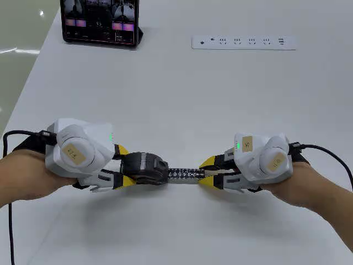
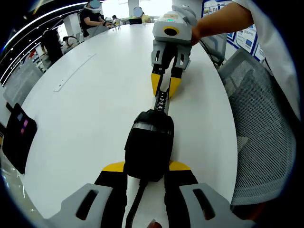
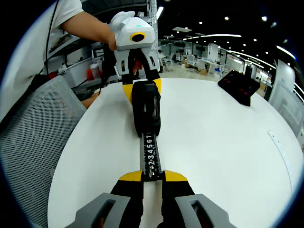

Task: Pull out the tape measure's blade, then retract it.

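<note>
A black tape measure case point(image 1: 144, 168) lies on the white table near its front edge. My left gripper point(image 1: 126, 165) is shut on the case point(image 2: 148, 148), yellow fingertips pressed to both sides. A short length of black blade with white numbers point(image 1: 185, 174) runs out to the right. My right gripper point(image 1: 209, 171) is shut on the blade's end point(image 3: 151, 164). In the right gripper view the case point(image 3: 146, 107) sits ahead with the left gripper behind it. In the left gripper view the right gripper point(image 2: 166, 85) pinches the blade point(image 2: 161, 100).
A white power strip point(image 1: 243, 42) lies at the back right of the table. A dark tablet on a stand point(image 1: 100, 22) is at the back left. Cables trail from both grippers toward the front edge. A mesh chair point(image 2: 266, 128) stands beside the table.
</note>
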